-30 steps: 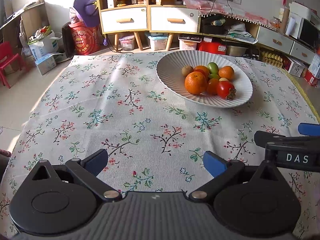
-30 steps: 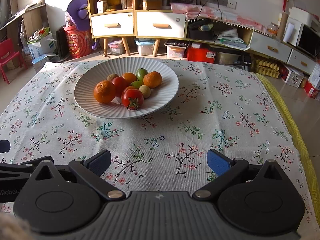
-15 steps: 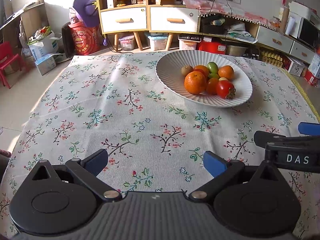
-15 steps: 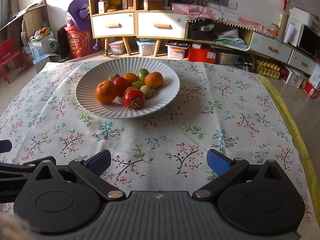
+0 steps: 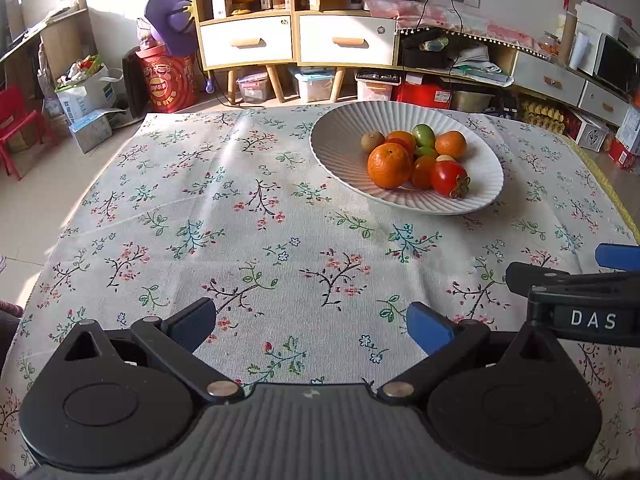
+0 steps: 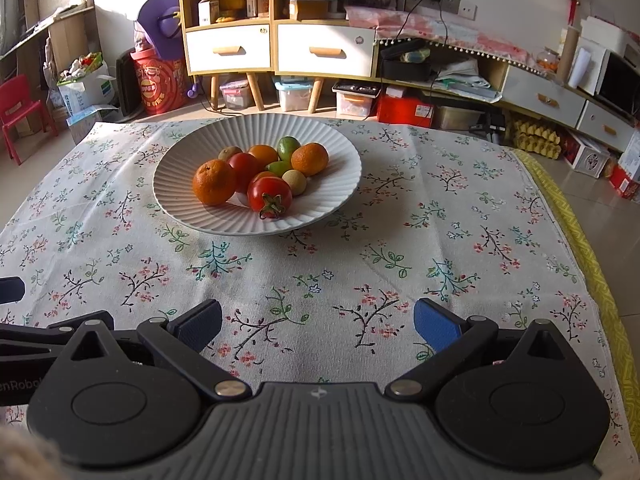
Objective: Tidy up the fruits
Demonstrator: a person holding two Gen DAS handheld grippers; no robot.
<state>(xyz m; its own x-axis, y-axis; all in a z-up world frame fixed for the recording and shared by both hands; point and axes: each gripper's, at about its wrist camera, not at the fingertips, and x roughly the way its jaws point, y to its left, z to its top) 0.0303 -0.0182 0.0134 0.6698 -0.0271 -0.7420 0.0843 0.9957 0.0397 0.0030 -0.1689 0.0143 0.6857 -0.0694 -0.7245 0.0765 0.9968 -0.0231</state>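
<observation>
A white ribbed plate (image 5: pixel 344 128) (image 6: pixel 336 200) stands on the floral tablecloth and holds several fruits: a big orange (image 5: pixel 389 165) (image 6: pixel 214 182), a red tomato (image 5: pixel 448 178) (image 6: pixel 269 196), a green lime (image 5: pixel 423 134) (image 6: pixel 288 147), a smaller orange (image 5: pixel 450 144) (image 6: pixel 309 159) and a brown kiwi (image 5: pixel 372 141). My left gripper (image 5: pixel 310 324) is open and empty, low over the cloth, near and left of the plate. My right gripper (image 6: pixel 318 324) is open and empty, in front of the plate. The right gripper also shows at the right edge of the left wrist view (image 5: pixel 580 280).
The floral tablecloth (image 5: pixel 240 220) (image 6: pixel 440 220) covers the table, with a yellow edge strip (image 6: pixel 580 248) at the right. Beyond the table stand white drawer cabinets (image 6: pixel 280 48), storage boxes, a red drum (image 5: pixel 168 84) and a red chair (image 5: pixel 16 128).
Both views have shifted only slightly; the plate sits a little nearer in the right wrist view. Both grippers stay open and empty.
</observation>
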